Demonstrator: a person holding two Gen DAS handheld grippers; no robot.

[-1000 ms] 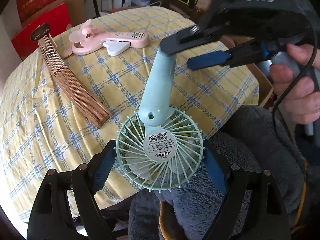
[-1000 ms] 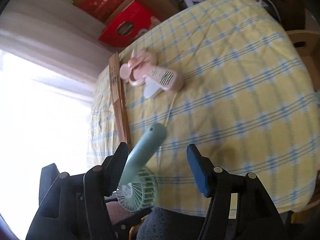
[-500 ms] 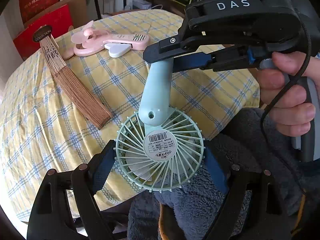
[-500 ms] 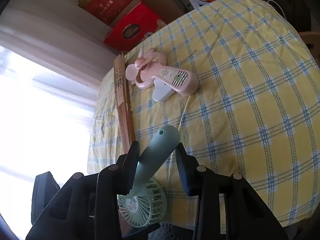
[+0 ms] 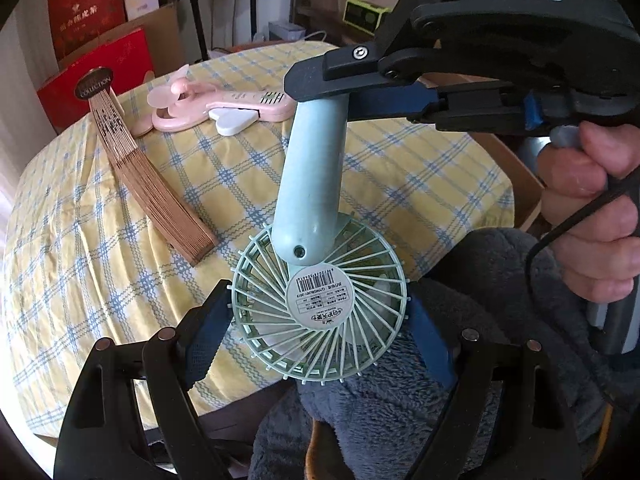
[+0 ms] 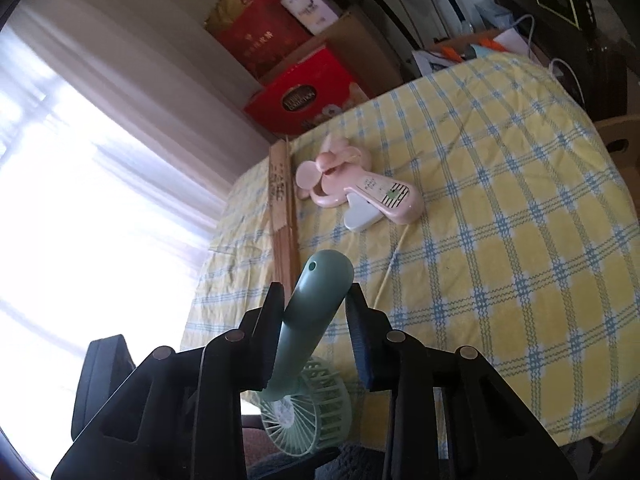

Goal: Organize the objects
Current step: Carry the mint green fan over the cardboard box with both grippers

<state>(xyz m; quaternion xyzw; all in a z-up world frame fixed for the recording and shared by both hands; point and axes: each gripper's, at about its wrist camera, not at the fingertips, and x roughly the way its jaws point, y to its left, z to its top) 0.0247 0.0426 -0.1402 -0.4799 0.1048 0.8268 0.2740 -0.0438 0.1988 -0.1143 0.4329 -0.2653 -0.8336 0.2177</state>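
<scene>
A mint green handheld fan (image 5: 320, 272) hangs over the near edge of a yellow checked table (image 5: 420, 184). My left gripper (image 5: 320, 316) is shut on its round grille head. My right gripper (image 6: 316, 312) is shut on the fan's handle (image 6: 316, 304), near its free end; it also shows in the left wrist view (image 5: 316, 84). A pink handheld fan (image 6: 360, 192) and a folded wooden fan (image 6: 282, 208) lie side by side on the table's far left.
Red gift boxes (image 6: 304, 96) and cardboard boxes stand behind the table. A grey fleece garment (image 5: 500, 320) is below the fan. A thin yellow cord (image 6: 394, 256) lies on the cloth. A bright window fills the left of the right wrist view.
My right gripper has moved onto the green fan's handle and closed from wide open to shut on it. The fan has tilted a little. My left gripper keeps its hold.
</scene>
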